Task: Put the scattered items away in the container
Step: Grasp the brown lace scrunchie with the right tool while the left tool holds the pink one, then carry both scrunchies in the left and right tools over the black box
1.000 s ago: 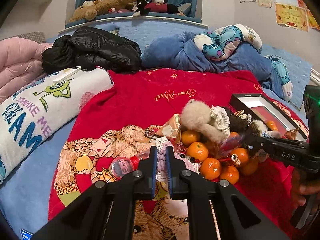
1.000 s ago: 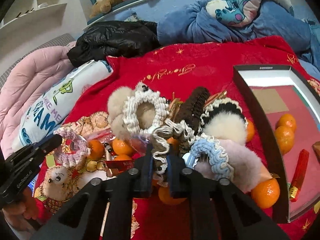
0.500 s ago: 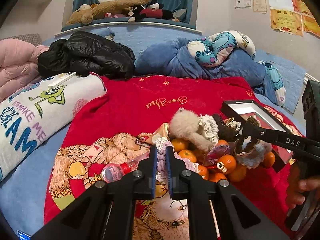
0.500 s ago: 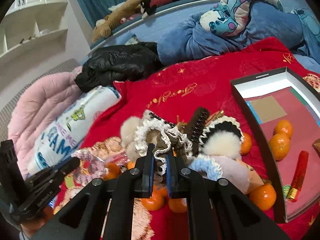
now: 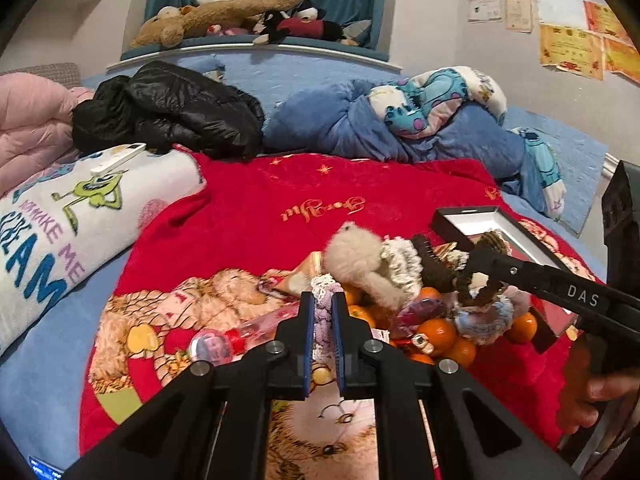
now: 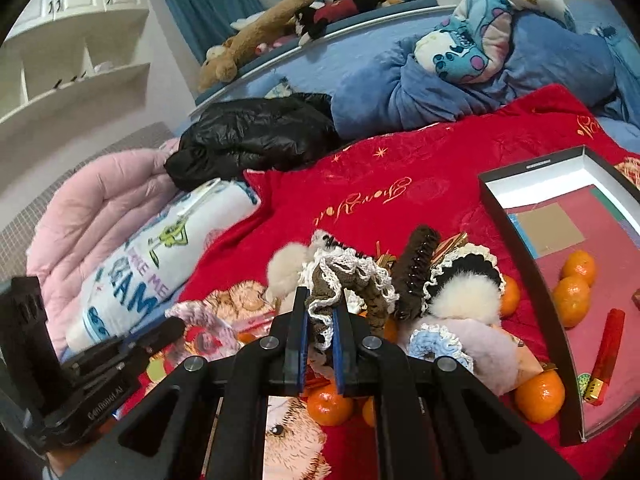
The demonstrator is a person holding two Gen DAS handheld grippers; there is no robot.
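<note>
My left gripper point(image 5: 322, 300) is shut on a pink-and-white crochet scrunchie point(image 5: 325, 312), also seen in the right wrist view point(image 6: 192, 312). My right gripper point(image 6: 320, 300) is shut on a brown scrunchie with white lace trim point(image 6: 344, 284) and holds it above the pile; it also shows in the left wrist view point(image 5: 476, 280). The pile on the red blanket holds tangerines point(image 6: 330, 406), fluffy scrunchies point(image 6: 460, 292) and a brown hair claw point(image 6: 416, 264). The black open box point(image 6: 520, 248) lies at the right with tangerines point(image 6: 572, 300) and a red stick point(image 6: 606, 354) inside.
A small bottle with a red cap point(image 5: 224, 342) lies left of the pile. A white printed pillow point(image 5: 60, 224), a black jacket point(image 5: 168, 112), pink quilt point(image 6: 88, 208) and blue bedding point(image 5: 400, 132) lie around the blanket. Plush toys point(image 5: 224, 12) sit on the headboard ledge.
Both grippers have risen away from the pile, each with its scrunchie. The brown scrunchie has come up clear of the heap.
</note>
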